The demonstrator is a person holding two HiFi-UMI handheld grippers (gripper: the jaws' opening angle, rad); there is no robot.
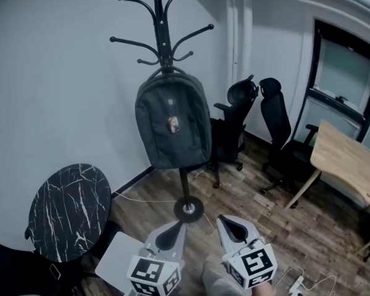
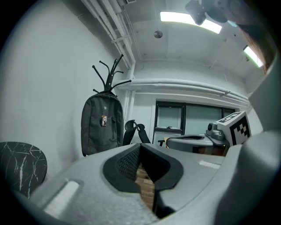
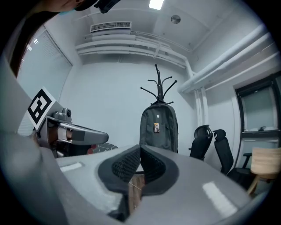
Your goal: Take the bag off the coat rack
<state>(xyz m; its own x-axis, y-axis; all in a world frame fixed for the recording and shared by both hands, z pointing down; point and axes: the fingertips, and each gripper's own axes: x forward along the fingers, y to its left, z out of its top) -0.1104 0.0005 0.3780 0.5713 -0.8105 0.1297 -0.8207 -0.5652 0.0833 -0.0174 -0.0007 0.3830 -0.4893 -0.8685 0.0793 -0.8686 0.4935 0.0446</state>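
Note:
A dark grey backpack [image 1: 173,122] hangs by its top loop from a black coat rack [image 1: 161,31] that stands by the white wall. The same backpack [image 2: 102,124] shows far off in the left gripper view, and the backpack [image 3: 159,128] shows ahead in the right gripper view. Both grippers are low at the bottom of the head view, well short of the rack's round base [image 1: 189,208]. My left gripper [image 1: 173,233] is shut with nothing in it. My right gripper [image 1: 230,226] is shut and empty too.
A round black marble side table [image 1: 69,210] stands at the left. Two black office chairs [image 1: 261,131] sit right of the rack, and a wooden desk [image 1: 347,162] is at the far right. Cables run across the wood floor [image 1: 250,203].

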